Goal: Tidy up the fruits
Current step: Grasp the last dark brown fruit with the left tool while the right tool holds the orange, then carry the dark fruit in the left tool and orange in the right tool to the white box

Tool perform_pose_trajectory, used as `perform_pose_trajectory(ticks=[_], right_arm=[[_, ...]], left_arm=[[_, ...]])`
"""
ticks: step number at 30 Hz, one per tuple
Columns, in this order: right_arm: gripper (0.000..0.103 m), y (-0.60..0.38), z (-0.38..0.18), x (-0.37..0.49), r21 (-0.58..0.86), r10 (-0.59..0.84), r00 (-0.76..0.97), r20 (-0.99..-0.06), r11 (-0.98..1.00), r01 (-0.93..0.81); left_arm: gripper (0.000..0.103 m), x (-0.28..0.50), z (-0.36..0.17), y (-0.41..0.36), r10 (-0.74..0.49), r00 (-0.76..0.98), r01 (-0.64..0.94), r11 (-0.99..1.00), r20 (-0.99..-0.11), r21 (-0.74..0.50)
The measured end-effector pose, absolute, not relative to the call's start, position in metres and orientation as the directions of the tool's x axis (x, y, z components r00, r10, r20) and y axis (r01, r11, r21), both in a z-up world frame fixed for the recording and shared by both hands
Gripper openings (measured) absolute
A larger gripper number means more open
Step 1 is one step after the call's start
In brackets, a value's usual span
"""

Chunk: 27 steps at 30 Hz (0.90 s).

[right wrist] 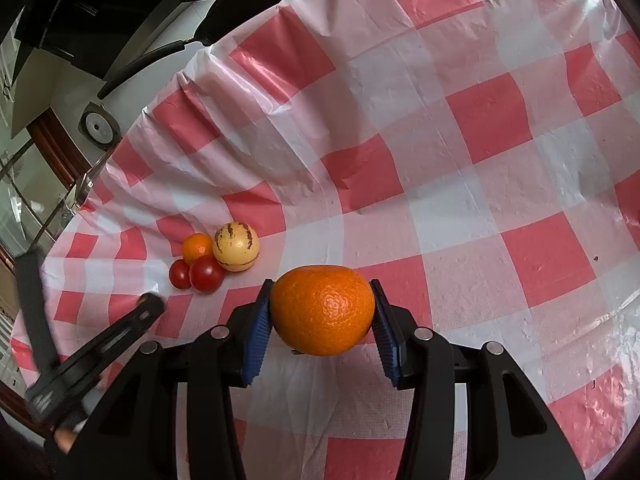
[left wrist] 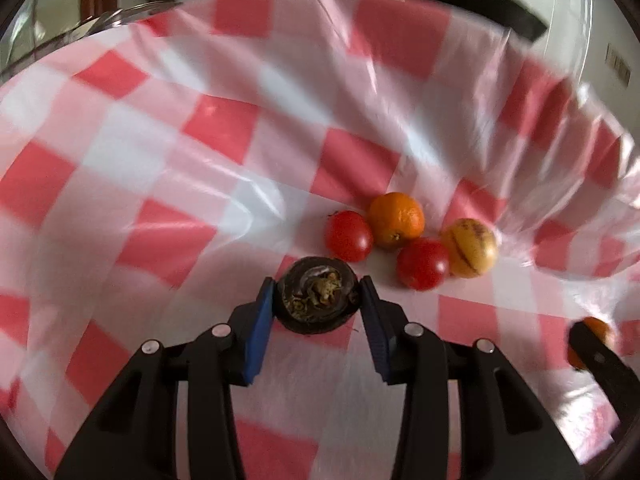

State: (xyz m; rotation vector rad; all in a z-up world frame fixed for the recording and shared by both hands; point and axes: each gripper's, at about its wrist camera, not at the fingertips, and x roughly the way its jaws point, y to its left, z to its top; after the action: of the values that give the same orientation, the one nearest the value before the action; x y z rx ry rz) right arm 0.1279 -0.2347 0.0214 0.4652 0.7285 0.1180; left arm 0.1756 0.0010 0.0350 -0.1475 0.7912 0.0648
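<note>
Dark shriveled fruit (left wrist: 318, 300), dried stem facing cam.

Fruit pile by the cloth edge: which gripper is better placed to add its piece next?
Probably left. The left gripper holds the dark fruit right beside the nearest tomato of the pile. The right gripper clamps a large orange visibly farther from the pile.

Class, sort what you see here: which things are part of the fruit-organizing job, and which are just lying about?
Part of the job:
dark fruit in the left gripper
big orange in the right gripper
small orange
two tomatoes
striped yellow fruit

Just lying about:
checked cloth
dark chair behind the table
</note>
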Motion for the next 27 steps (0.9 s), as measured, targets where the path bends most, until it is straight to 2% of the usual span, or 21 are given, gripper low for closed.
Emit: perform_pose_trajectory(ticks=[10,18,27], right_arm=[[0.046,-0.234,0.021,0.128,0.448,0.263,0.744,-0.614,0.892,0.054],[0.046,-0.234,0.021,0.128,0.446,0.262,0.740,-0.620,0.893,0.057],[0.046,-0.232,0.020,0.129,0.442,0.256,0.729,-0.635,0.894,0.071]], left_arm=[[0.042,0.146,0.025,0.041,-0.107,0.695,-0.157,0.942,-0.711,-0.295],[0.042,0.148,0.023,0.042,-0.133,0.701,-0.157,0.929,-0.700,-0.334],[0.042,0.129,0.024,0.047,-0.105,0.702,-0.181,0.930,-0.705,-0.319]])
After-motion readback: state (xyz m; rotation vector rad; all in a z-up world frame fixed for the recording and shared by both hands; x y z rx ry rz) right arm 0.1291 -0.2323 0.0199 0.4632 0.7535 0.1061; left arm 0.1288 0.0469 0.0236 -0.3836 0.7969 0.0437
